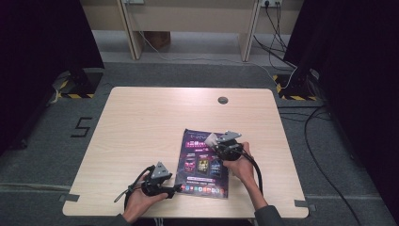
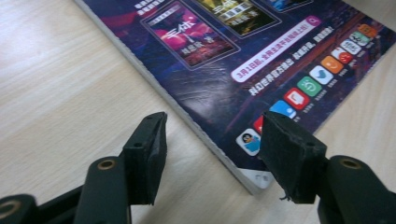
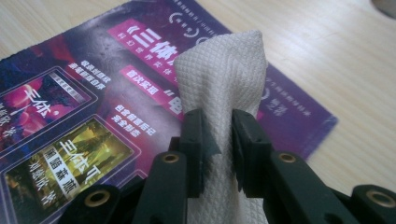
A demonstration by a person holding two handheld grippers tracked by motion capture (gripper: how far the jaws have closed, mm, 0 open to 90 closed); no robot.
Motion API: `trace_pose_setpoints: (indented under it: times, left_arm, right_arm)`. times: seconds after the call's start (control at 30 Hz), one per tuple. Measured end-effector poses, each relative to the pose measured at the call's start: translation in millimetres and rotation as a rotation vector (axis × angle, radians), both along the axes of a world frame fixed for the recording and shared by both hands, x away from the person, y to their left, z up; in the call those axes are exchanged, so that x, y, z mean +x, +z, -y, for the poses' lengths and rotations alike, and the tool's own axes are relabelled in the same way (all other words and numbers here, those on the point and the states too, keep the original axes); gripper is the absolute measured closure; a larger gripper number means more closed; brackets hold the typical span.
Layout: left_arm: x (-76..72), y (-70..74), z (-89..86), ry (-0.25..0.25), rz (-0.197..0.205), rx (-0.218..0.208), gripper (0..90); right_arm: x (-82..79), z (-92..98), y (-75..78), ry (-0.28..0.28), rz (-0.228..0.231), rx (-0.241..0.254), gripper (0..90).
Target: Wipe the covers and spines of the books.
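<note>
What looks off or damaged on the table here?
Nothing spilled. The magazine lies slightly askew to the table edge, its glossy cover scuffed and creased near the lower corner. The right hand-held gripper pinches a bunched white paper towel above it.

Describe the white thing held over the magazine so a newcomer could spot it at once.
Start at the light wooden table and find the dark purple magazine lying near its front edge. Above the magazine's far end, the right tongs pinch a wad of white paper towel. Its quilted diamond texture and plain white colour set it apart from the glossy printed cover.
</note>
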State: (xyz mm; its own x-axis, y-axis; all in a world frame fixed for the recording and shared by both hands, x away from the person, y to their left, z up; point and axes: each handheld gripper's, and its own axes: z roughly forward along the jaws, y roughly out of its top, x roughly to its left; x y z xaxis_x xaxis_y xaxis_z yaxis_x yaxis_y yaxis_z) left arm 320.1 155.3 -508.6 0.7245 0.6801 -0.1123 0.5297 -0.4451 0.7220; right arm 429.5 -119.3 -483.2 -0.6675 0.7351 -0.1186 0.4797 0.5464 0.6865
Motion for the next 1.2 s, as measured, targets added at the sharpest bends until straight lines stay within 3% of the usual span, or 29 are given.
trace_pose_setpoints:
  times: [0.13, 0.4, 0.63, 0.77, 0.87, 1.0, 1.1, 1.2]
  left_arm:
    - [-4.1, 0.5, 8.1, -0.022, 0.005, 0.011, 43.8]
    - [-19.2, 2.3, 26.9, -0.077, 0.026, 0.035, 44.6]
    - [-19.9, 1.2, 27.3, -0.072, 0.021, 0.027, 44.3]
    - [-21.7, 1.1, 28.2, -0.072, 0.034, 0.035, 44.4]
    - [-22.3, 1.4, 28.4, -0.074, 0.040, 0.040, 44.5]
    - [-22.8, 1.4, 26.4, -0.080, 0.033, 0.036, 44.4]
    - [-24.2, 1.5, 24.6, -0.081, 0.035, 0.038, 44.4]
    - [-23.9, 1.4, 24.3, -0.082, 0.032, 0.036, 44.4]
  right_arm:
    - [4.6, -3.6, -10.6, -0.002, -0.027, -0.009, 75.0]
    - [1.1, 2.9, -12.1, -0.004, -0.021, -0.021, 74.8]
    - [-0.3, -0.6, -12.8, -0.002, -0.030, -0.002, 74.2]
    - [2.4, -4.2, -12.2, 0.025, -0.018, -0.034, 74.4]
    - [13.2, 3.8, -13.6, -0.027, -0.014, -0.018, 74.8]
    - [34.7, 16.3, -12.6, -0.125, -0.006, -0.044, 74.5]
    - [47.0, 23.2, -12.3, -0.170, 0.001, -0.059, 74.5]
    - [54.1, 27.4, -12.2, -0.197, -0.013, -0.033, 74.7]
